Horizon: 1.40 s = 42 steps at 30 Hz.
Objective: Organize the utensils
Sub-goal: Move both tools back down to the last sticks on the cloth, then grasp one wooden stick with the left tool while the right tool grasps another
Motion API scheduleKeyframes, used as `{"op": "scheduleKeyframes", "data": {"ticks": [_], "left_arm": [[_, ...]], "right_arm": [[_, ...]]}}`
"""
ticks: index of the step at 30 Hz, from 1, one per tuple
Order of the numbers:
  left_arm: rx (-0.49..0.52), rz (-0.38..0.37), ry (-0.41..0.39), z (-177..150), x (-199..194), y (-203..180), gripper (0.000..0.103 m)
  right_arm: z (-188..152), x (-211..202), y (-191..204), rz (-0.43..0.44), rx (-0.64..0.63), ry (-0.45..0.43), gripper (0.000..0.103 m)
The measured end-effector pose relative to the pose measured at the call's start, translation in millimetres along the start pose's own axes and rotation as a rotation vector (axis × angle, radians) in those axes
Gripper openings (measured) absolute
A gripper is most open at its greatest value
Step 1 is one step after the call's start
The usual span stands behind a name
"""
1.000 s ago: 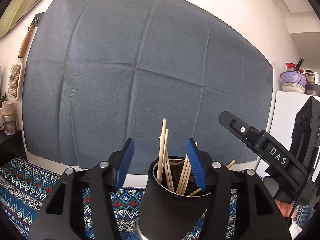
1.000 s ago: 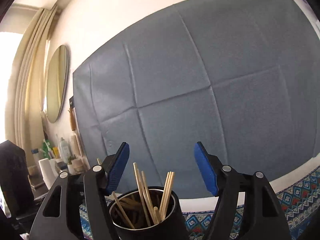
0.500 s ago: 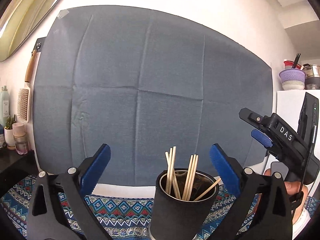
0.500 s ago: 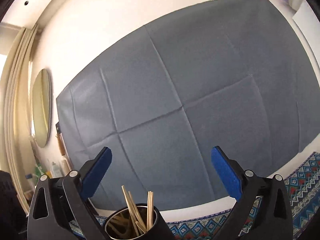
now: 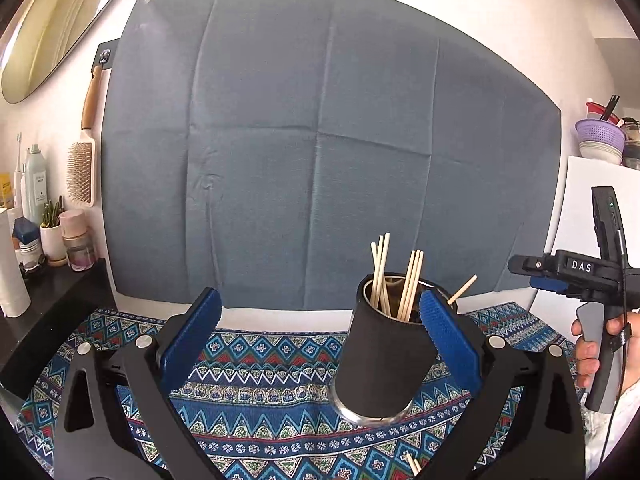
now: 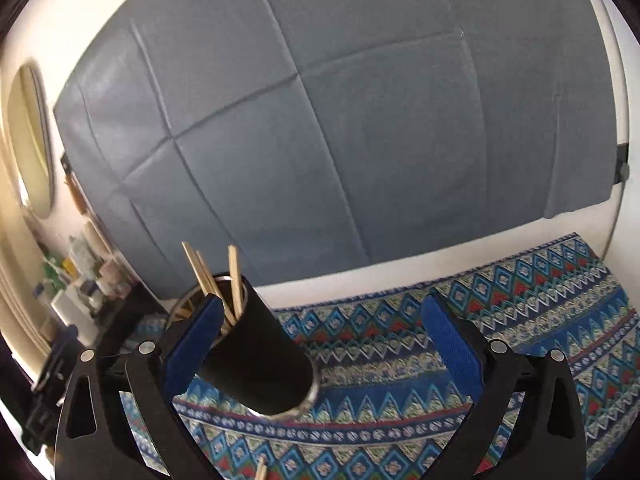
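I judge the sorting close to done: the black cup (image 5: 382, 354) stands upright on the patterned cloth (image 5: 256, 376) with a bundle of wooden sticks (image 5: 396, 276) standing in it, their tips fanned above the rim. My left gripper (image 5: 320, 340) is spread wide with nothing in it; the cup sits just inside its right-hand pad, not pinched. My right gripper (image 6: 316, 344) is just as wide and empty, the cup against its left pad's side. One loose stick (image 5: 412, 466) lies on the cloth at the bottom edge below the cup. Next I would reach down for that, close on it and drop it in with the rest.
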<state>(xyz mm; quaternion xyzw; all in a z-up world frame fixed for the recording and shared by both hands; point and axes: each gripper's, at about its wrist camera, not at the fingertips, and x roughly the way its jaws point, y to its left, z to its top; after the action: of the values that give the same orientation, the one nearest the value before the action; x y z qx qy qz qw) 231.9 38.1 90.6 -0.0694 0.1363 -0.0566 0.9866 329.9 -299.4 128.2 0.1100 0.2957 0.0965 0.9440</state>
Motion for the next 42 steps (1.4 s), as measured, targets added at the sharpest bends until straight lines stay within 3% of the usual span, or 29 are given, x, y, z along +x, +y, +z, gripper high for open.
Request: {"op": "scheduleKeyframes", "data": {"ticks": [2, 9, 17, 24, 30, 35, 42], "left_arm": [[-0.012, 0.005, 0.028, -5.3, -2.7, 3.7, 0.097], [-0.035, 0.041, 0.128, -31.3, -6.8, 14.5, 0.097], [0.016, 0.031, 0.204, -57.8, -11.9, 6.8, 0.097], [0.046, 0.031, 0.213, -77.2, -8.7, -2.9, 0.097], [0.077, 0.008, 0.276, -95.0, 5.3, -13.7, 0.097], [0.061, 0.001, 0.338, -104.2, 16.4, -11.6, 0.097], [0.052, 0.016, 0.383, -112.5, 23.8, -9.7, 0.097]], "right_arm": [[-14.5, 6.1, 2.4, -0.014, -0.057, 0.092, 0.095], [-86.8, 41.3, 18.1, 0.085, -0.15, 0.46, 0.095], [-157.0, 64.7, 34.1, 0.096, -0.181, 0.711, 0.095], [-181.3, 66.7, 52.4, 0.021, -0.259, 0.738, 0.095], [-196.2, 71.3, 73.4, -0.053, -0.327, 0.711, 0.096], [-204.1, 69.0, 80.7, -0.065, -0.323, 0.676, 0.096], [-216.8, 70.2, 105.1, -0.132, -0.361, 0.693, 0.095]]}}
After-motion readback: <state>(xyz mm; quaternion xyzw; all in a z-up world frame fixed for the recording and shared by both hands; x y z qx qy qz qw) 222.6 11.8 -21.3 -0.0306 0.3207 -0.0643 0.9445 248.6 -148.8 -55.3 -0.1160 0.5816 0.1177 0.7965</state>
